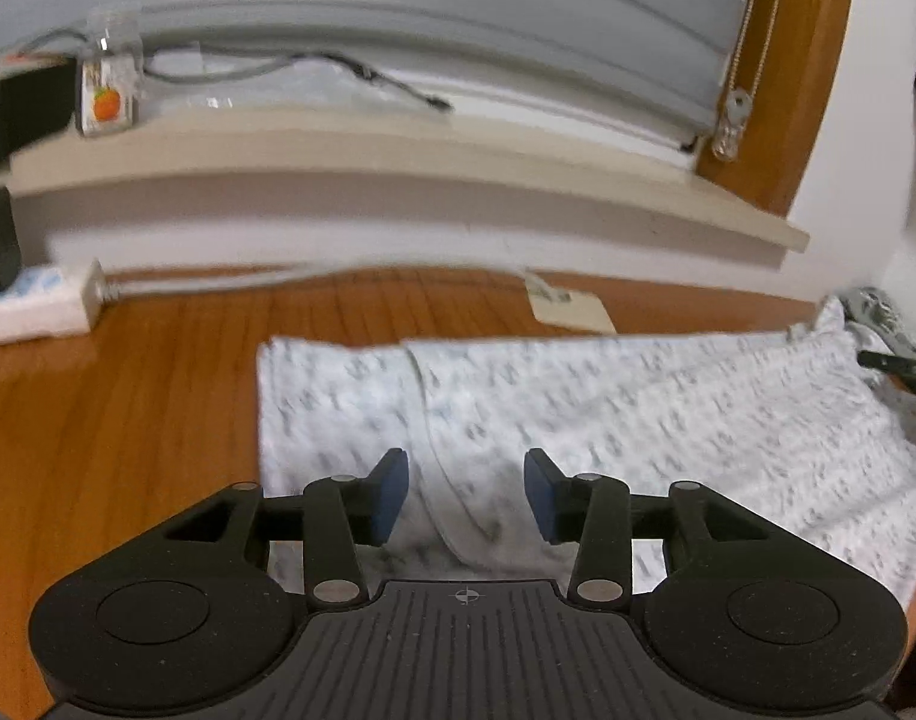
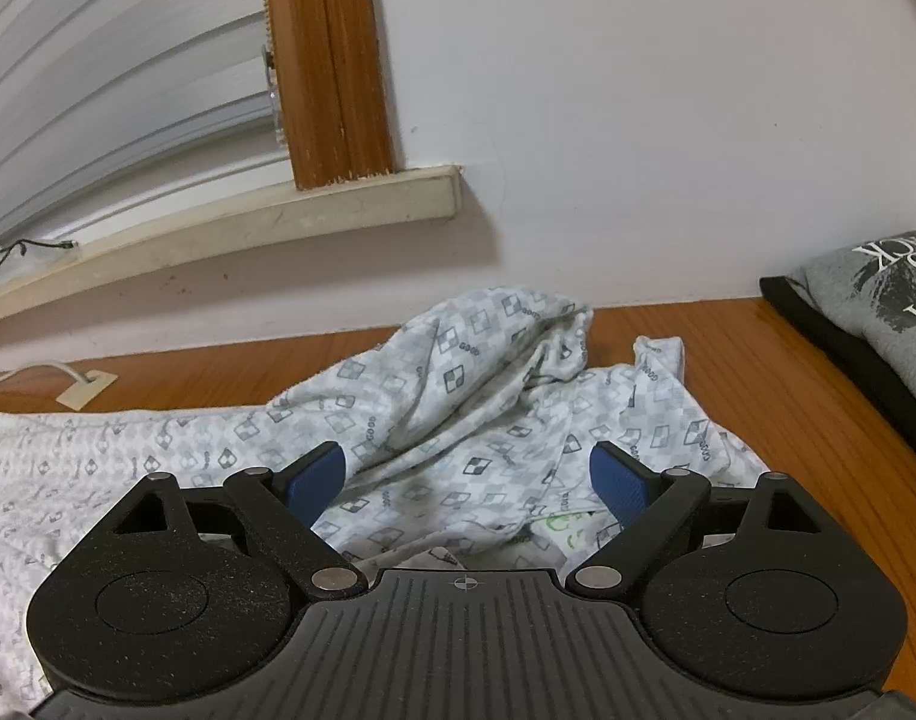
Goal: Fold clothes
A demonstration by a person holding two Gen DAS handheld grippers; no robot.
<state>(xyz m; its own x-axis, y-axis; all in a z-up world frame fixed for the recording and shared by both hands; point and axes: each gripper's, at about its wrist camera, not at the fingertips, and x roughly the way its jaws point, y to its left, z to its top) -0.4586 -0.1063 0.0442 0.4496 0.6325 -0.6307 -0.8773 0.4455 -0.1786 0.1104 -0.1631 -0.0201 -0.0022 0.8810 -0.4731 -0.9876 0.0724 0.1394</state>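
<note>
A white garment with a grey checked print point(image 1: 638, 420) lies spread flat on the wooden table point(image 1: 128, 420). My left gripper point(image 1: 467, 480) hovers low over its near left part. Its blue pads point(image 1: 392, 492) stand apart, and a raised seam of the cloth runs between them without being pressed. In the right wrist view the same garment point(image 2: 458, 384) is bunched into a crumpled heap at its far end. My right gripper point(image 2: 470, 474) is open wide just above that heap, with nothing gripped.
A window sill point(image 1: 398, 144) and a wall run along the table's far edge. A small jar with an orange label point(image 1: 107, 84) and a cable stand on the sill. A white plug block point(image 1: 92, 294) lies far left. A folded grey printed shirt point(image 2: 890, 312) rests on dark cloth at the right.
</note>
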